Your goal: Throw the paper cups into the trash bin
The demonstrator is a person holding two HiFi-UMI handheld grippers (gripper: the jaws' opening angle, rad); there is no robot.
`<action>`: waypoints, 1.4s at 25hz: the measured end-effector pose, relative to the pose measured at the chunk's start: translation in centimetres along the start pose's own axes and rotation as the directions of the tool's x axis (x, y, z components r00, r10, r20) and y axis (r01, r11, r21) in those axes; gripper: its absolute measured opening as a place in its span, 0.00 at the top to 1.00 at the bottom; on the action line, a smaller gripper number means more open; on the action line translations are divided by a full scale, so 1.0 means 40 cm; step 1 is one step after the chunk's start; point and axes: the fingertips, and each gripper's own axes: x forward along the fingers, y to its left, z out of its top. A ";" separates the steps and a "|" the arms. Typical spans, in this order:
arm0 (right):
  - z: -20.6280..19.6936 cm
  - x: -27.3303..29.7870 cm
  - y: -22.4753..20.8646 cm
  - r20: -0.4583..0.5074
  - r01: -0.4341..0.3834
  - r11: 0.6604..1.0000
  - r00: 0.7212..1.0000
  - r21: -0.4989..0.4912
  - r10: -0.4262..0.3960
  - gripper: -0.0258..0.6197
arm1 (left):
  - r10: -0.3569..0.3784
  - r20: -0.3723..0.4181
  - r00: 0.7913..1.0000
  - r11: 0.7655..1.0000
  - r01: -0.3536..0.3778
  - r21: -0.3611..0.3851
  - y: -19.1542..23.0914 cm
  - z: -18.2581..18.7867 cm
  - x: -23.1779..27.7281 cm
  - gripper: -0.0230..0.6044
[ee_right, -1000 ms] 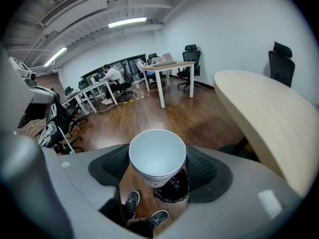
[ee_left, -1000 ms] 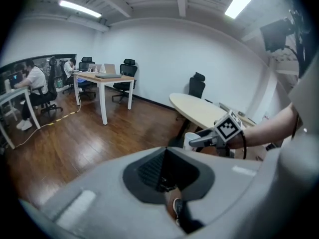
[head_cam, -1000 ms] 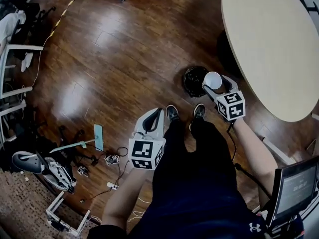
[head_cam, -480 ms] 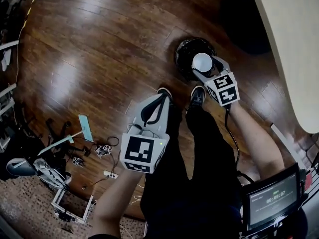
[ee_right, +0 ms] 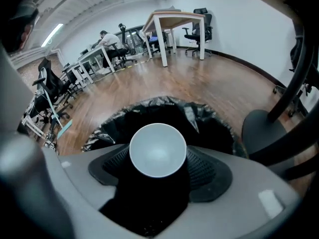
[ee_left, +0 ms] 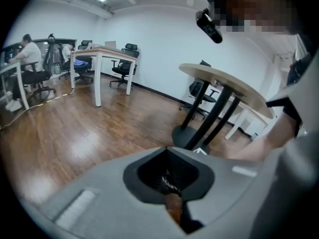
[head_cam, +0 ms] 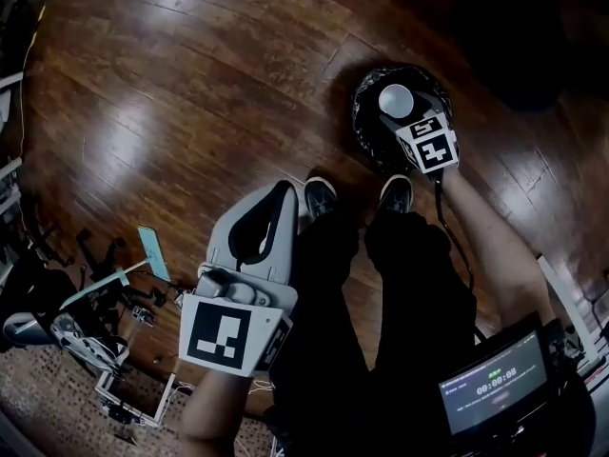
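Your right claw (head_cam: 397, 105) grips a paper cup (ee_right: 158, 149) directly over the trash bin (head_cam: 364, 114); your left claw (ee_left: 173, 205) is closed on nothing, above the floor (head_cam: 190, 84).

Screen (head_cam: 495, 386), head view, lower right: green timer digits beginning 00:00:0, last digit unclear. The small lines above and below the digits are too small to read.

Left marker cube (head_cam: 228, 336) and right marker cube (head_cam: 428, 147): black-and-white square codes, no letters or numbers.

Gripper views: no legible text.
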 end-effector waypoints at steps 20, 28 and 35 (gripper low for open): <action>-0.069 0.127 -0.013 -0.234 -0.008 0.999 0.972 -0.047 -0.003 0.38 | 0.066 0.041 0.997 0.991 -0.061 -0.118 0.084 -0.053 -0.093 0.96; 0.038 -0.033 0.095 -0.096 -0.069 0.997 0.993 -0.026 0.066 0.42 | 0.061 0.075 0.995 0.991 -0.052 -0.123 0.039 -0.001 -0.153 0.96; 0.203 -0.471 0.180 0.046 -0.058 0.992 0.998 0.111 0.053 0.82 | -0.002 0.059 0.998 0.999 0.005 -0.038 -0.098 0.137 -0.330 0.96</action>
